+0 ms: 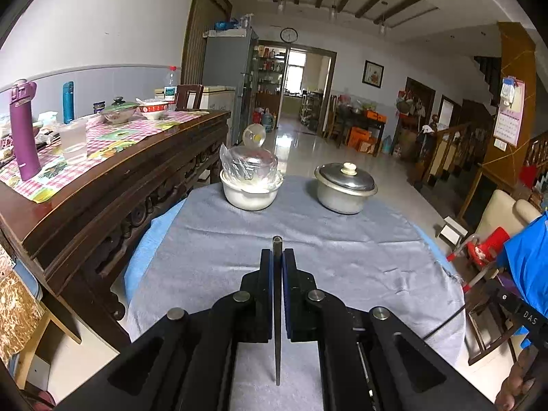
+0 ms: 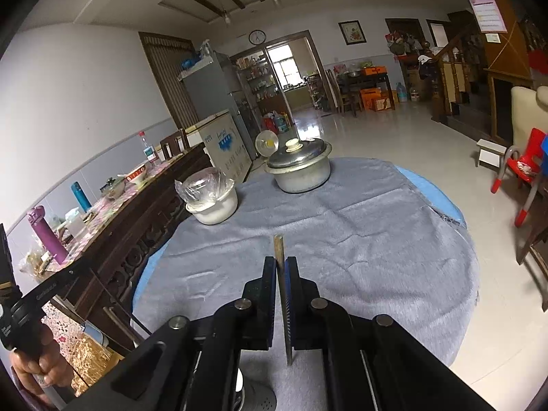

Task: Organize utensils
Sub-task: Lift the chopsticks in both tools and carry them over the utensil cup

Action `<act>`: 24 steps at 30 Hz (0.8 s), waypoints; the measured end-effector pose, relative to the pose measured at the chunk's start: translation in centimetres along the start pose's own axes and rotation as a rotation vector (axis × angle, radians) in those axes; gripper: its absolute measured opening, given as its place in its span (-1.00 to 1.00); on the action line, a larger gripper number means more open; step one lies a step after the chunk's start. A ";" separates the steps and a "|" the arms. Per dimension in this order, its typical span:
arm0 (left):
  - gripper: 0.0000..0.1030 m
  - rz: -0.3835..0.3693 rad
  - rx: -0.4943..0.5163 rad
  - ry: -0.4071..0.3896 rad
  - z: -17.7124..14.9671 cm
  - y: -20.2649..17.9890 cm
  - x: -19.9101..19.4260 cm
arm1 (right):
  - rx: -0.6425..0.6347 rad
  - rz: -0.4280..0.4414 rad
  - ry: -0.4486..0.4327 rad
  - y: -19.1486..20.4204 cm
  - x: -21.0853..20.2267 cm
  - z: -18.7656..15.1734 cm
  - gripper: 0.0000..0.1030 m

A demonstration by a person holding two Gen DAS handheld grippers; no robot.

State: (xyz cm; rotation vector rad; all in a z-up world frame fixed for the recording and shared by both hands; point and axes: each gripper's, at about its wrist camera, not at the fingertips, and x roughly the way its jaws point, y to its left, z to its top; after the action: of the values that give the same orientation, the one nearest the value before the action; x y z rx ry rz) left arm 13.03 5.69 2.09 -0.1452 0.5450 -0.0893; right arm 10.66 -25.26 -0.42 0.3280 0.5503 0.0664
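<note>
Above the near part of the round desk [image 1: 342, 250], which is covered with a grey cloth, one thin stick is carried in each claw. The left claw [image 1: 277, 257] is clamped on a dark chopstick [image 1: 277, 308], and the right claw [image 2: 281, 263] is clamped on a brownish chopstick [image 2: 281, 284]. Each stick is held near its middle, so that a short end shows in front of the pads and a long tail hangs back under the claw.

Farther on the desk a white bowl [image 1: 248, 195] with a glass lid wrapped in plastic is seen on the left, and a metal pot [image 1: 344, 190] with its lid on is seen on the right. No open holder for utensils can be found in either view, so the place where the sticks must go cannot be told.

Several risks are judged from here. A thin smooth stick can turn or slide between the pads if the claw is tilted further down. The long tail can be caught on the cloth when the claw is lowered, and the cloth can then be dragged. If the two sticks are released at different angles, they are likely to roll apart on the soft cloth. The glass lid can also be knocked if the bowl is approached too closely.
</note>
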 end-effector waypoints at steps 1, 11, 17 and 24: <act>-0.90 -0.001 -0.003 -0.002 -0.1 0.0 -0.3 | 0.001 0.000 -0.005 0.0 -0.3 -0.1 -0.89; -0.90 -0.015 -0.028 -0.013 -1.1 0.1 -2.4 | 0.012 0.002 -0.030 0.2 -2.0 -0.5 -0.89; -0.90 -0.051 -0.053 -0.020 -1.8 0.2 -3.8 | 0.013 -0.001 -0.037 0.6 -2.5 -0.7 -0.89; -0.90 -0.092 -0.049 -0.041 -2.2 0.0 -5.1 | 0.019 -0.009 -0.050 1.0 -3.2 -0.7 -0.89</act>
State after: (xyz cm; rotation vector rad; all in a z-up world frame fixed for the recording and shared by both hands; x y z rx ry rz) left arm 7.55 6.11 2.81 -0.2192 0.4997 -0.1620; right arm 7.56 -24.56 0.98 0.3452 0.5026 0.0443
